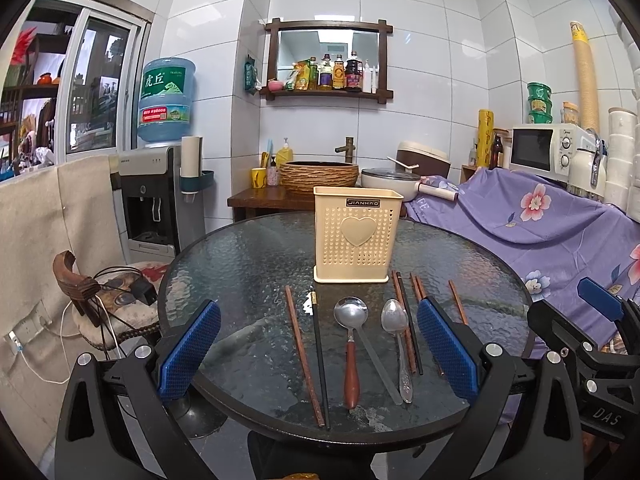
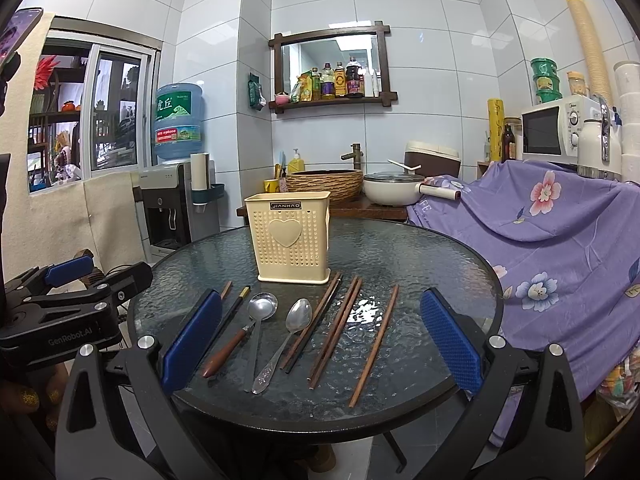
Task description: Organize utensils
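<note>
On the desk: chopsticks, ladle and spoon, flat in a row before the holder, all apart from my jaws. Stiff, light, likely slippery on glass; I judge mid-shaft or handle the best hold. Holder upright, contents unseen; left gripper and right gripper both spread, holding nothing
</note>
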Motion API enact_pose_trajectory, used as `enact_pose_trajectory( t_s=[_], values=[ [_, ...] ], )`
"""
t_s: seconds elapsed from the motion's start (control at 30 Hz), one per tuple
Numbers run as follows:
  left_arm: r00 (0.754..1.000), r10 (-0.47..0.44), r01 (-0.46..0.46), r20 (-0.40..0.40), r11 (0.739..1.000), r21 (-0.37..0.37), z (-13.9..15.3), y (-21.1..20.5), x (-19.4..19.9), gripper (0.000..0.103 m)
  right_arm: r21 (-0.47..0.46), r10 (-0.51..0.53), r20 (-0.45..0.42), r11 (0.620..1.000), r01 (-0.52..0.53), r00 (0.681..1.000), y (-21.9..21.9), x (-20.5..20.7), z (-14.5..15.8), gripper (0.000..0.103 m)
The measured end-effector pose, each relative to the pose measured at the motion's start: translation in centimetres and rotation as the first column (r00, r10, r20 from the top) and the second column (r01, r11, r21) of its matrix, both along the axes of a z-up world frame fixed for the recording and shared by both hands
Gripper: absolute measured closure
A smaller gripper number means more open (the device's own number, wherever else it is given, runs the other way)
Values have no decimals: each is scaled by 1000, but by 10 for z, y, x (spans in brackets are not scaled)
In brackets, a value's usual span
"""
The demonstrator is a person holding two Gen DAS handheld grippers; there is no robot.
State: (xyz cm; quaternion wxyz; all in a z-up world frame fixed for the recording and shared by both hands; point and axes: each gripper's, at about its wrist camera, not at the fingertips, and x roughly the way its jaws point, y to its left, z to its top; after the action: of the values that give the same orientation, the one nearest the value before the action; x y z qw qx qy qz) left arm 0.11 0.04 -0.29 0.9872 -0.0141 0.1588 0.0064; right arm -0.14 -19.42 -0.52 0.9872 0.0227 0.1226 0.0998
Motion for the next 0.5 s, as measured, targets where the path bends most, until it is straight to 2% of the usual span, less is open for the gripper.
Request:
enact_pose_trajectory(
  t_s=[0.5],
  values=[
    [1000,0,0,-3,1000,0,-1,0,0,6,-2,2,-2,1000,-2,1000,0,0,0,5]
  ],
)
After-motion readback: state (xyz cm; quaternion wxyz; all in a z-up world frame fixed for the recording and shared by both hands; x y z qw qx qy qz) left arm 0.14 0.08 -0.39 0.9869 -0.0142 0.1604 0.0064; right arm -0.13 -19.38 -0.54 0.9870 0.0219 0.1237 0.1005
